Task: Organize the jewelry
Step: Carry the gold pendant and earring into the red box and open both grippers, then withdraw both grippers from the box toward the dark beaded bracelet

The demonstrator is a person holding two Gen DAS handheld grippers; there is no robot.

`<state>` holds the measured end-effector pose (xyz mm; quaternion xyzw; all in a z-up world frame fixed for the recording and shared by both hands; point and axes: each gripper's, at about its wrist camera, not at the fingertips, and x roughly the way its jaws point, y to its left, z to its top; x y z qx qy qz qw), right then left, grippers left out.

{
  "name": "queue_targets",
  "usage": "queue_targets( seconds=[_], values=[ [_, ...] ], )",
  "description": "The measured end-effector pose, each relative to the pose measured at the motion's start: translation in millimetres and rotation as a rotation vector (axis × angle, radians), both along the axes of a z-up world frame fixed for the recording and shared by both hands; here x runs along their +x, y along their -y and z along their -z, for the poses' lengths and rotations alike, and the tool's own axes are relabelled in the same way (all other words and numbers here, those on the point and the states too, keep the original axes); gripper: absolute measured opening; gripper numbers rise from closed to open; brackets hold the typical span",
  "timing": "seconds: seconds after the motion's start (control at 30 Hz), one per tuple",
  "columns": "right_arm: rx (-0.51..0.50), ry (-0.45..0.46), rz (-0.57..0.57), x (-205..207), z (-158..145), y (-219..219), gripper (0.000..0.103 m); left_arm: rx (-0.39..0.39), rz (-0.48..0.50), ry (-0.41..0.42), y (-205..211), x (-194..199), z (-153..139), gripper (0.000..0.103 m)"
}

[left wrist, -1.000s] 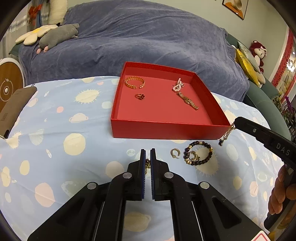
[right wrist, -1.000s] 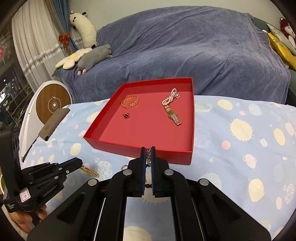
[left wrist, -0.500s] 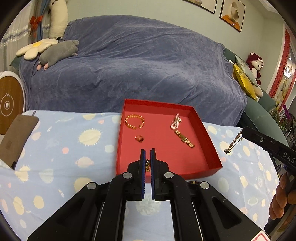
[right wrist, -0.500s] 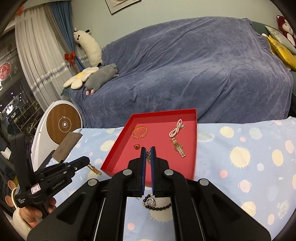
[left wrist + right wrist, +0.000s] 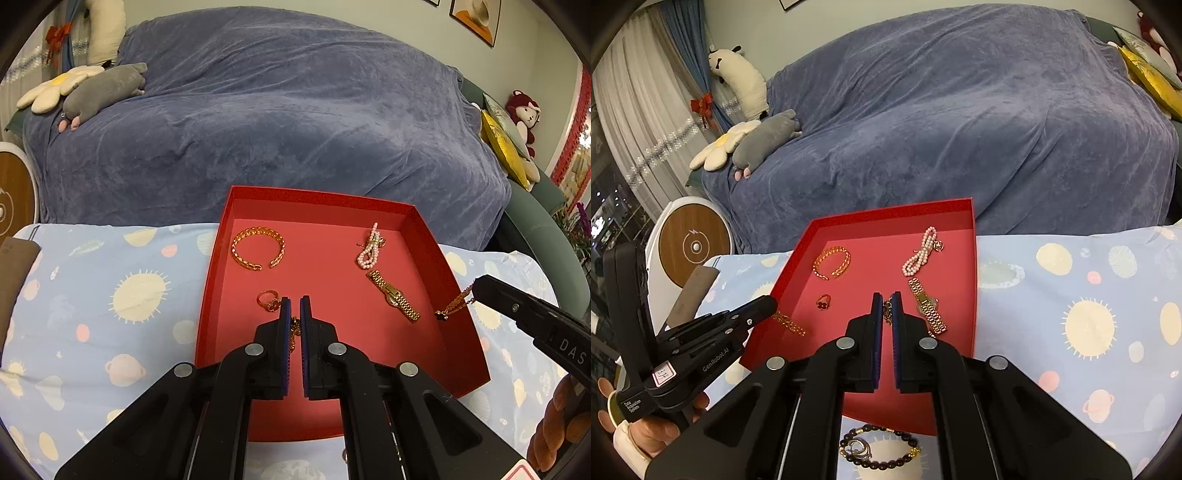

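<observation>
A red tray (image 5: 461, 288) (image 5: 971, 295) on the blue spotted cloth holds a gold cuff bangle (image 5: 258, 248) (image 5: 833, 261), a gold ring (image 5: 269, 300) (image 5: 824, 302), a pearl strand (image 5: 370, 251) (image 5: 919, 251) and a gold watch (image 5: 393, 294) (image 5: 928, 305). My left gripper (image 5: 294, 306) is shut on a gold chain (image 5: 294, 332) (image 5: 788, 322) above the tray's front left. My right gripper (image 5: 885, 301) is shut on a gold necklace with a dark pendant (image 5: 452, 305) (image 5: 887, 309) above the tray's right side.
A dark bead bracelet (image 5: 882, 448) and a silver ring (image 5: 860, 447) lie on the cloth in front of the tray. A blue-covered sofa (image 5: 277, 110) with plush toys (image 5: 103, 88) stands behind. A brown case (image 5: 690, 295) lies at the left.
Both grippers have lifted their chains off the cloth and moved forward over the red tray. The bead bracelet stays on the cloth behind them.
</observation>
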<state>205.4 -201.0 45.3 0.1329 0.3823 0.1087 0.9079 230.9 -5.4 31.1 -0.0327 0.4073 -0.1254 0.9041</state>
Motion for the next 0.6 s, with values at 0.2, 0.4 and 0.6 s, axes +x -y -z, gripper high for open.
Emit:
queue_targets(
  seconds=[0.2,0.4,0.6],
  values=[
    [0.004,-0.029,-0.001,1.6,14.9,-2.2,0.006,0.006,-0.031,-0.01,-2.2,6.5,8.4,0.012],
    [0.025,0.005,0.017,-18.6,-0.7,5.3,0.017,0.007,-0.063,0.019,-12.7,-5.3,-3.9,0.036],
    [0.032,0.038,0.02,-60.1,-25.9,7.7,0.029,0.019,-0.08,0.055,-31.1,-47.6,-24.8,0.037]
  ],
)
